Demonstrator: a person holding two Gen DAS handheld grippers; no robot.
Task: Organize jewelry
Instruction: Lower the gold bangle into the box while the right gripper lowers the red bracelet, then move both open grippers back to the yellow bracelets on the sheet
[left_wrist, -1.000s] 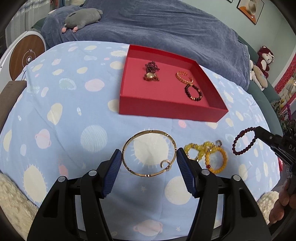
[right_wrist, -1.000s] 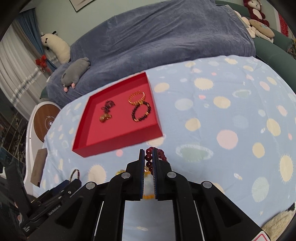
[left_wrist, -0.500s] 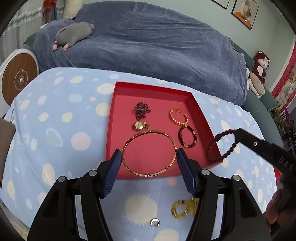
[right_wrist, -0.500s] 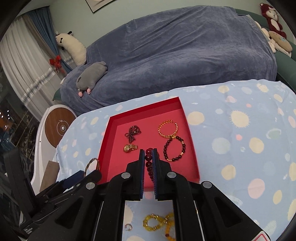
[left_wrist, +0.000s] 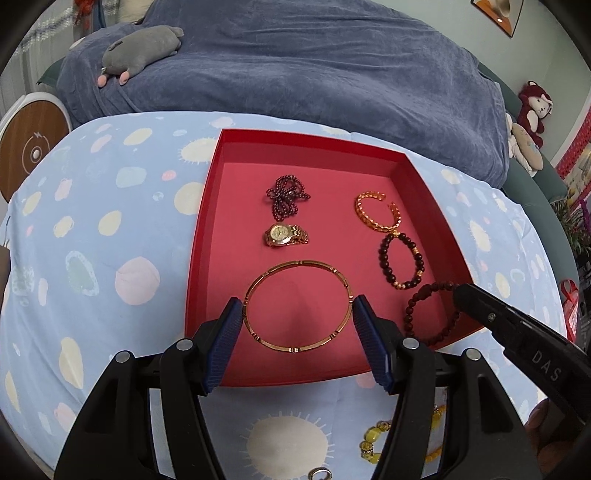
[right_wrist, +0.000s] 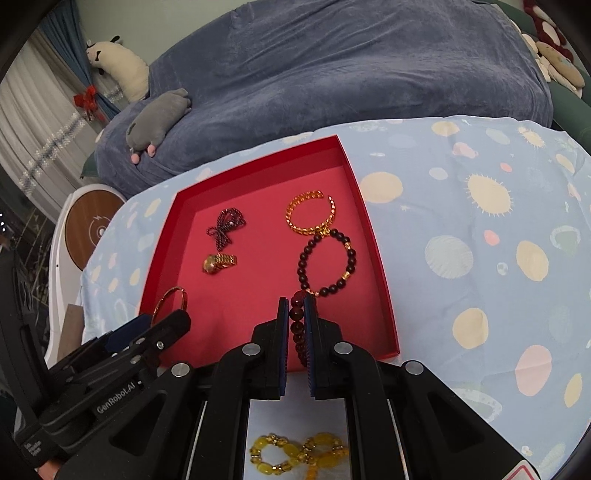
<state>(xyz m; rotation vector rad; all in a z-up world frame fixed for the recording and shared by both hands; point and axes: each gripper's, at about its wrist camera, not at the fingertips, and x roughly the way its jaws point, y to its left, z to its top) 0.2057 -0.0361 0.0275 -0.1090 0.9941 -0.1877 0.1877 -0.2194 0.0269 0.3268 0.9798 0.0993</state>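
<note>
My left gripper (left_wrist: 297, 308) is shut on a thin gold bangle (left_wrist: 297, 305), held flat across its width over the near part of the red tray (left_wrist: 199, 240). My right gripper (right_wrist: 296, 306) is shut on a dark red bead bracelet (right_wrist: 296, 322), which hangs over the tray's near right corner (left_wrist: 430, 314). Inside the tray lie a dark bead necklace (left_wrist: 287, 195), a gold watch (left_wrist: 283, 235), a gold chain bracelet (left_wrist: 376, 214) and a dark bead bracelet (left_wrist: 400, 264). From the right wrist view the left gripper (right_wrist: 147, 325) and bangle (right_wrist: 171, 301) show at lower left.
Yellow bead bracelets (right_wrist: 299, 454) and a small ring (left_wrist: 320, 474) lie on the blue patterned cloth (right_wrist: 480, 258) in front of the tray. Behind the table stands a blue-covered sofa (left_wrist: 314, 66) with a grey plush toy (left_wrist: 142, 48). A round white device (left_wrist: 31, 147) sits at left.
Both grippers have carried their bracelets forward from above the cloth to over the red tray. The yellow beads and ring now lie behind and below the fingers.
</note>
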